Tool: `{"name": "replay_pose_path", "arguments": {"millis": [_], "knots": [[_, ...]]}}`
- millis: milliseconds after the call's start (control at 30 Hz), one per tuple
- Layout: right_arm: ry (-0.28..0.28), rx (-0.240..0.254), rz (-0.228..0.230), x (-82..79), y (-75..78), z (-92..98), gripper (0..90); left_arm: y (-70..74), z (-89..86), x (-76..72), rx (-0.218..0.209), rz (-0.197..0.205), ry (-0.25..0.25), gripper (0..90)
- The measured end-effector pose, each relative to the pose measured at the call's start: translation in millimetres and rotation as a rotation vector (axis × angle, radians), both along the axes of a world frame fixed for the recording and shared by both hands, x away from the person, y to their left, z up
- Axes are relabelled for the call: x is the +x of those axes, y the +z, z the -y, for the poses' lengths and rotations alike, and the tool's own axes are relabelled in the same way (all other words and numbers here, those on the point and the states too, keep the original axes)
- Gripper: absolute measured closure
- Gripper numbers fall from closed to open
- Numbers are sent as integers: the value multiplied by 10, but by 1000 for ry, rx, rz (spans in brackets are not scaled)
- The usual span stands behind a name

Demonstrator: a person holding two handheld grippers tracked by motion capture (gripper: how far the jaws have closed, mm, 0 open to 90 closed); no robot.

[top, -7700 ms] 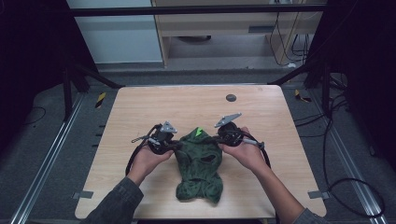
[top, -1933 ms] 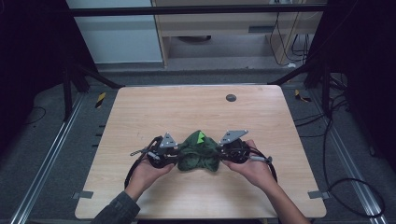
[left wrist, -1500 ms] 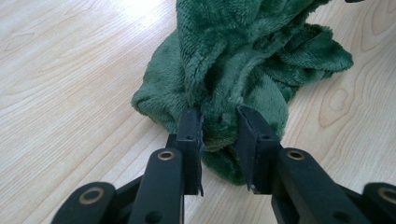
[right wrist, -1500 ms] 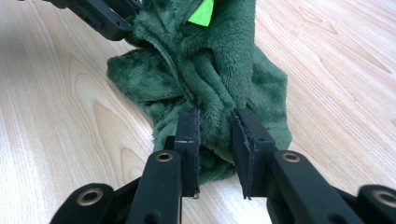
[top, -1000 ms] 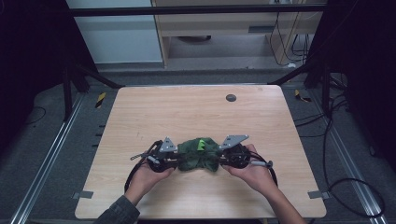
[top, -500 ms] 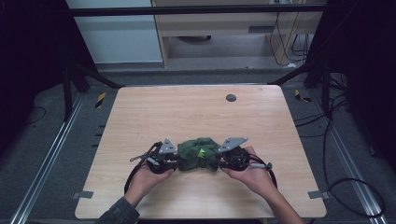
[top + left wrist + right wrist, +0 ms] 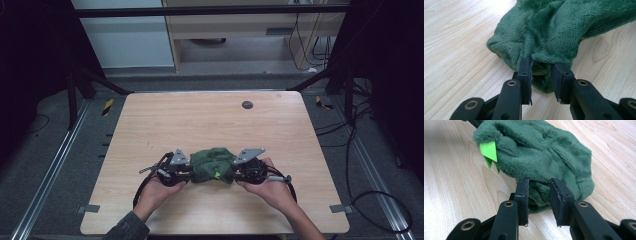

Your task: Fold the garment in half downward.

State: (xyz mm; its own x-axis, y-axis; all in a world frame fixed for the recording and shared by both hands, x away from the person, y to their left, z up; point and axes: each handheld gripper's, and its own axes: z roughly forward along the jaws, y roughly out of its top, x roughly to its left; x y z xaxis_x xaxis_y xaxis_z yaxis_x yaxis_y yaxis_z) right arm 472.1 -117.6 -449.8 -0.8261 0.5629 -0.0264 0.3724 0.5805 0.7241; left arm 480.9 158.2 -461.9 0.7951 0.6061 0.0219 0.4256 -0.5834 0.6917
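Green fleece garment (image 7: 213, 165) bunched between my 2 grippers.
Left gripper (image 7: 541, 75) and right gripper (image 7: 539, 192) each pinch its opposite ends, hands low on the table (image 7: 200, 115).

The green fleece garment (image 7: 213, 165), earlier spread long toward the person, is now bunched into a short heap between the left gripper (image 7: 186, 173) and right gripper (image 7: 239, 174), which have drawn closer together
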Motion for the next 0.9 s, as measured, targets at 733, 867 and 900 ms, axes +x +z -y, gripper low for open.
{"name": "replay_pose_path", "arguments": {"millis": [733,867,900], "knots": [[8,-7,5,-42,-7,-14,645,-22,9,-56,20,25,-7,661],[-3,-9,7,-39,-4,9,619,-33,-17,-71,22,26,-4,642],[-6,-10,6,-39,-4,14,615,-30,-27,-75,19,27,-3,643]]}}
